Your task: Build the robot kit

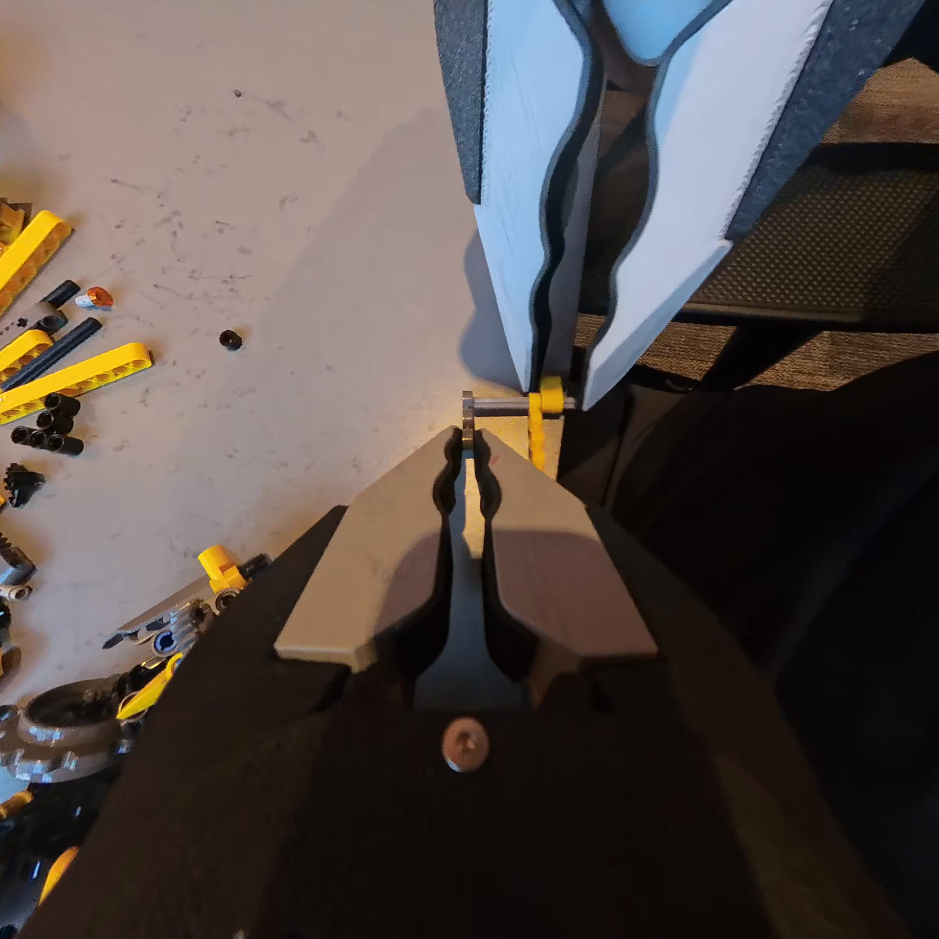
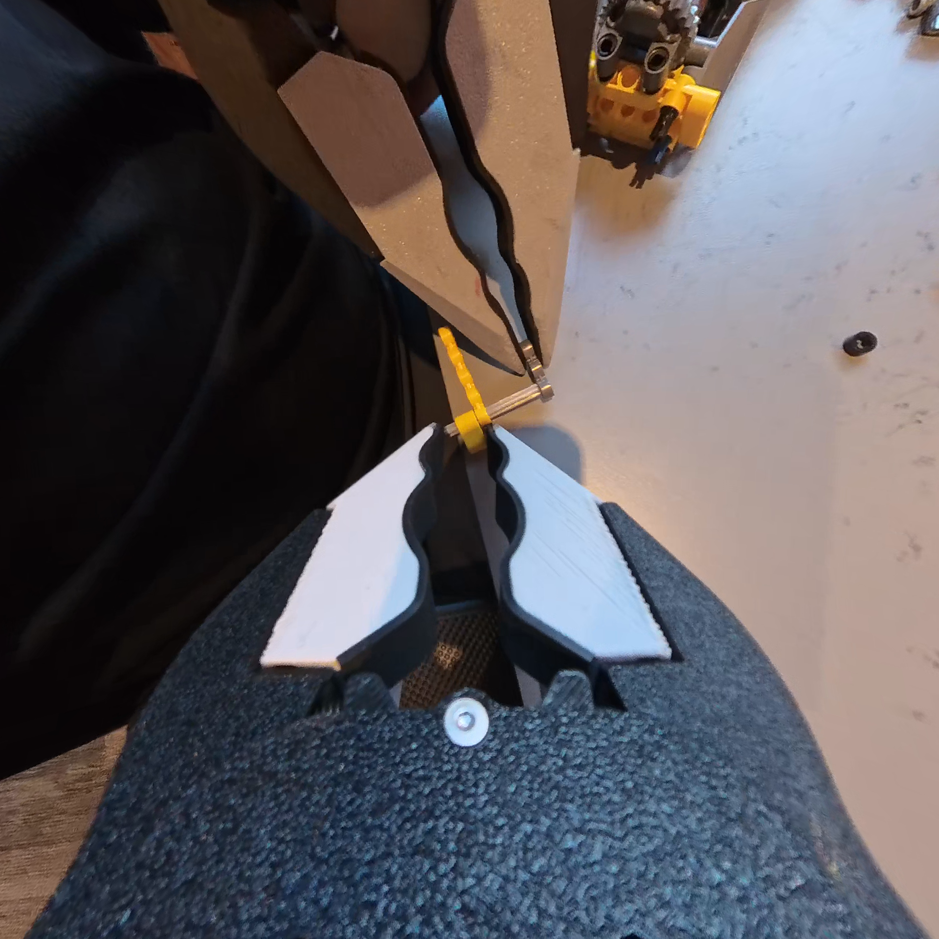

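Left gripper [image 1: 470, 432]: jaws clamped on small grey link [image 1: 468, 424] at one end of grey rod [image 1: 500, 404]. Rod's long axis horizontal, across left wrist view, over near edge of surface [image 1: 254, 203]. Right gripper [image 1: 554, 391]: jaws clamped on yellow connector [image 1: 550, 395] at rod's other end. Thin yellow strip [image 1: 536, 439] hangs off rod, pointing toward left gripper. Beyond, left: loose yellow beams [image 1: 76, 373], black pins [image 1: 48, 424], grey gear [image 1: 51, 731].

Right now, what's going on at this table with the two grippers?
Two hand-held grippers meet over the table's edge, sharing one small assembly. The left gripper pinches a small grey piece at one end of a grey axle. The right gripper is shut on the yellow connector at the axle's other end. Loose yellow beams and black pins lie off to the side.
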### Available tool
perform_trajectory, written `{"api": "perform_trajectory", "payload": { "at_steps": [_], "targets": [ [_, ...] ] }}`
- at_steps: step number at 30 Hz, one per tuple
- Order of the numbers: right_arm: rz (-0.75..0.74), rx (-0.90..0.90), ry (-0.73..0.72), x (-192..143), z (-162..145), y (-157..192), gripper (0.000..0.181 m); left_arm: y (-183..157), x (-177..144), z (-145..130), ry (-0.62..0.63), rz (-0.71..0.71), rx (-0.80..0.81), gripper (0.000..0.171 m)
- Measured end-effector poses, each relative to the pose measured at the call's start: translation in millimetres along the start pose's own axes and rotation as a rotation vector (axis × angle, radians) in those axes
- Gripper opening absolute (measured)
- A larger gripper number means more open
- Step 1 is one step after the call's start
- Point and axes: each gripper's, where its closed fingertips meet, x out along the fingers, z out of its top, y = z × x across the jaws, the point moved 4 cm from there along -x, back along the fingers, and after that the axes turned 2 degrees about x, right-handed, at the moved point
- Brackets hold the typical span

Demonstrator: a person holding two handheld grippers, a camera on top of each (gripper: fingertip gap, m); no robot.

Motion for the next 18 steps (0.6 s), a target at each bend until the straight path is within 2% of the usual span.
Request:
{"api": "perform_trajectory", "payload": {
  "at_steps": [6, 18],
  "targets": [
    [-0.004, 0.000, 0.001, 0.7, 1.0, 0.1, 0.016, 0.4, -1.8, -1.5, -0.001, -0.006, -0.009, 0.001],
    [-0.018, -0.017, 0.012, -0.5, 5.2, 4.9, 0.017, -2.9, -6.2, -1.9, 0.026, 0.008, 0.100, 0.001]
  ]
}}
